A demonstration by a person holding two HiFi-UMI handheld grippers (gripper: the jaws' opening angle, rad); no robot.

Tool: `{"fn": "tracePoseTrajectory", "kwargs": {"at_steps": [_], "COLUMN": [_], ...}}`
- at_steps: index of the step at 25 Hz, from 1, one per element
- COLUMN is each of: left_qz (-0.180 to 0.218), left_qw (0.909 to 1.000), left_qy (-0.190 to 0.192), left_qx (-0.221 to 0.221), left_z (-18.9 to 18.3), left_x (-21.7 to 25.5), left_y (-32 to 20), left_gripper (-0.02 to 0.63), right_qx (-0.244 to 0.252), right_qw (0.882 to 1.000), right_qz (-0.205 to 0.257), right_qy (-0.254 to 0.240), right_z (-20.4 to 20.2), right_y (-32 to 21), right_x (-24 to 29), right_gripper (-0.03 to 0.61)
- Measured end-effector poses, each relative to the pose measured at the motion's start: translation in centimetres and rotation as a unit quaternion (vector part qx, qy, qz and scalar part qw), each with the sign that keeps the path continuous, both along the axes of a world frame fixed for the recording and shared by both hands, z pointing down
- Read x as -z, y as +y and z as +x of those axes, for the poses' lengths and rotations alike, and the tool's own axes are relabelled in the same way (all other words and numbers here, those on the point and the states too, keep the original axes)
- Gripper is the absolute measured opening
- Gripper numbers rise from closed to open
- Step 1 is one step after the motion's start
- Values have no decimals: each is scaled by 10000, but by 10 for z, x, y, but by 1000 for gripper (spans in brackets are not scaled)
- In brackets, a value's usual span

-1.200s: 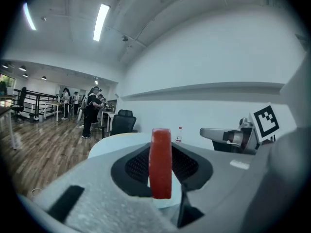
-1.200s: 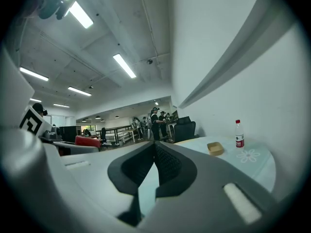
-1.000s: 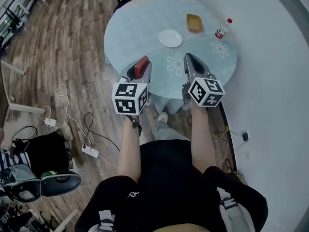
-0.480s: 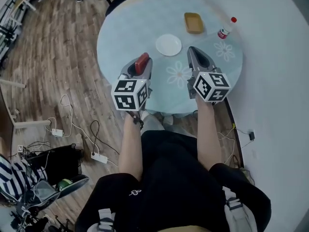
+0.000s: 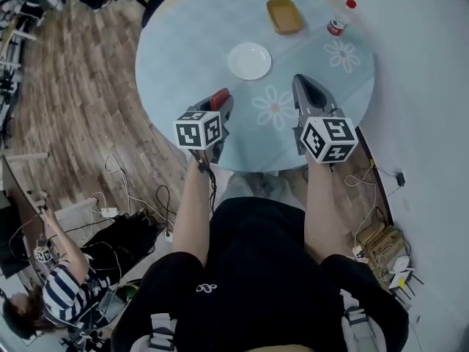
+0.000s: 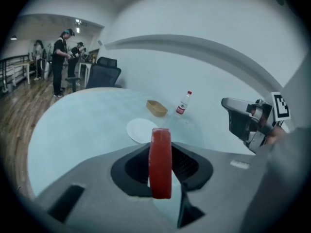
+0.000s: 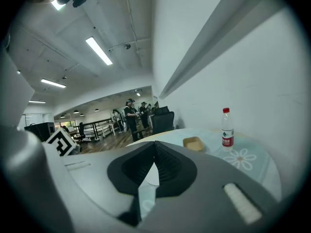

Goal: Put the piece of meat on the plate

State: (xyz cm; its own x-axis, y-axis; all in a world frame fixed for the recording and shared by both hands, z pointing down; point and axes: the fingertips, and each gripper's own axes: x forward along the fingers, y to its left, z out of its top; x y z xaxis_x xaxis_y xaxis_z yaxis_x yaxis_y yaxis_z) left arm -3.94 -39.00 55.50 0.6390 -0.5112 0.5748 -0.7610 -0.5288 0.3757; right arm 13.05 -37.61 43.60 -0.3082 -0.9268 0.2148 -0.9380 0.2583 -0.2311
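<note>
A red piece of meat [image 5: 219, 98] stands on edge between the jaws of my left gripper [image 5: 220, 103], which is shut on it over the near left part of the round pale blue table [image 5: 176, 50]. In the left gripper view the meat [image 6: 160, 161] fills the gap of that gripper [image 6: 161, 152]. The white plate [image 5: 249, 61] lies bare just beyond, a little right of the meat, and shows again as the plate [image 6: 141, 130]. My right gripper [image 5: 307, 88] hovers right of the plate, its jaws shut on nothing [image 7: 155, 144].
A brown tray [image 5: 283, 15] and a red-capped bottle [image 5: 338, 22] stand at the table's far right near the wall. Cables [image 5: 124, 196] trail on the wood floor at the left. A person [image 5: 51, 299] sits low at the left. Office chair [image 6: 104, 74] stands behind the table.
Both grippers have moved forward over the table's near edge toward the plate. The left one has tipped downward with the meat still gripped. The table now sits nearer in view.
</note>
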Motion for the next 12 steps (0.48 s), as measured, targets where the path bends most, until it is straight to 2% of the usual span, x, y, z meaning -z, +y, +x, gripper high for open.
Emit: {"fn": "tracePoseTrajectory", "kwargs": {"at_steps": [3, 6, 12], "left_qz": [-470, -962, -1458], "left_qw": [9962, 9896, 9836], "left_qy": [367, 774, 261], "left_qx": [-631, -733, -1027], "left_z": [39, 68, 83], "left_x": [-27, -44, -95], "left_y": [-26, -59, -107], "left_gripper": [95, 95, 95], "right_qx": [-386, -596, -1034], "right_qw": [9991, 9976, 9924], "right_qz": [-162, -359, -650], "right_qy": [-4, -16, 139], "right_z": [18, 29, 48], "right_y": [5, 14, 40], "right_x": [-17, -30, -45], "right_gripper": [11, 11, 11]}}
